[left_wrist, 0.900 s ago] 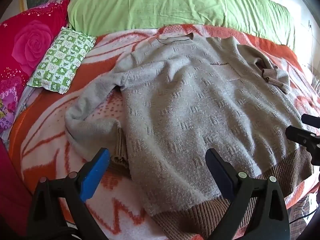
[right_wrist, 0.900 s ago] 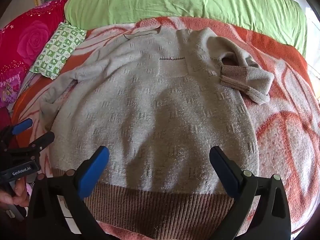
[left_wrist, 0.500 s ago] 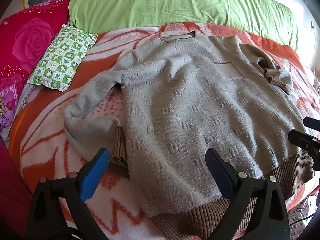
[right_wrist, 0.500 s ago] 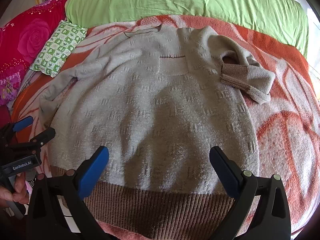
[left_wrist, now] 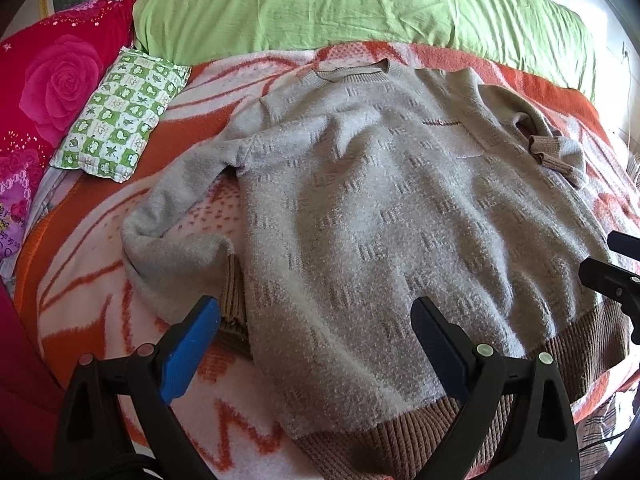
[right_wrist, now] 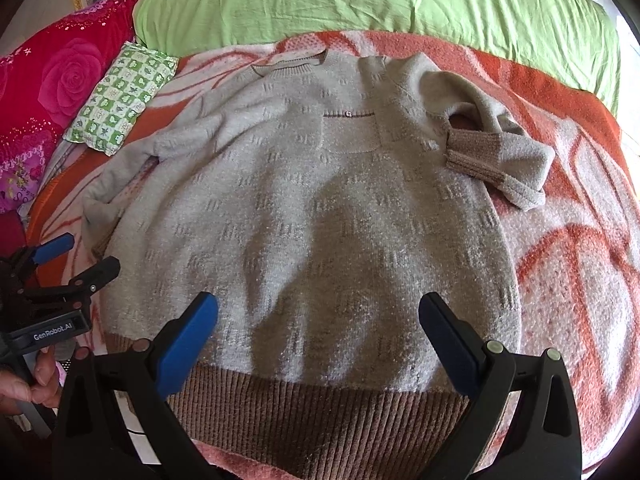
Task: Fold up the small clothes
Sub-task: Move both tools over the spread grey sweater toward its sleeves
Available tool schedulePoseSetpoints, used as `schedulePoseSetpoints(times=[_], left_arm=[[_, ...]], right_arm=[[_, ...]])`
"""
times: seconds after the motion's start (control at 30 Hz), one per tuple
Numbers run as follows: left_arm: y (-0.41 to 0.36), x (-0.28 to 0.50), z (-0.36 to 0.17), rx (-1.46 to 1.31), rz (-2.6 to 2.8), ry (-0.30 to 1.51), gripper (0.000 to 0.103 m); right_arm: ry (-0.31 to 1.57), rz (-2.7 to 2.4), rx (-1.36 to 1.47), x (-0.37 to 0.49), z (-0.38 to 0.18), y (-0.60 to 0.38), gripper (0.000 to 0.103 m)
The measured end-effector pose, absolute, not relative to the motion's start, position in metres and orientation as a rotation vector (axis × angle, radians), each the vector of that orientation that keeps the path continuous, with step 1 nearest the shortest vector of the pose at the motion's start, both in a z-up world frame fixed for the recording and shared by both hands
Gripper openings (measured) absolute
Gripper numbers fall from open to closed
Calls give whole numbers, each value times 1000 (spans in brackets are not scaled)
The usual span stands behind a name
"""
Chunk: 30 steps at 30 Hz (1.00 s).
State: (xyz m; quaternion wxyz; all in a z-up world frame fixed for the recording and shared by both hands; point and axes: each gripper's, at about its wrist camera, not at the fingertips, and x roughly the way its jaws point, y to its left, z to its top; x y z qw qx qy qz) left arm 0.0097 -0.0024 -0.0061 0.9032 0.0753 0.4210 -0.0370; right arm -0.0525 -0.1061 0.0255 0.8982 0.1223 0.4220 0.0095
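A grey knit sweater [right_wrist: 312, 208] with a brown ribbed hem and cuffs lies face up, spread flat on the orange-and-white blanket [right_wrist: 568, 264] covering the bed. One sleeve is folded back near the chest pocket; the other seems tucked beside the body, its cuff partly hidden. The left gripper [left_wrist: 316, 344] and the right gripper [right_wrist: 320, 340] both hover wide above the hem, holding nothing.

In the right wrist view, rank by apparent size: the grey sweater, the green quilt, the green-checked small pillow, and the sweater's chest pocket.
1. grey sweater, filling the middle of the frame
2. green quilt, cut off by the frame's top edge, so its full size is unsure
3. green-checked small pillow
4. chest pocket
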Motion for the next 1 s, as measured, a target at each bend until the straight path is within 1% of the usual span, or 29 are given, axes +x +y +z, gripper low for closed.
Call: schedulePoseSetpoints(times=[0.33, 0.67, 0.87, 1.0], left_arm=[[-4, 18, -11, 179, -78, 896, 97], [-11, 34, -12, 135, -117, 911, 97], [-18, 63, -4, 116, -140, 909, 97], [-22, 96, 6, 108, -136, 896, 97]], right_arm=[[884, 22, 270, -47, 26, -109, 101], [896, 10, 290, -38, 21, -129, 101], [880, -49, 316, -23, 24, -166, 100], [848, -79, 311, -3, 31, -197, 95]])
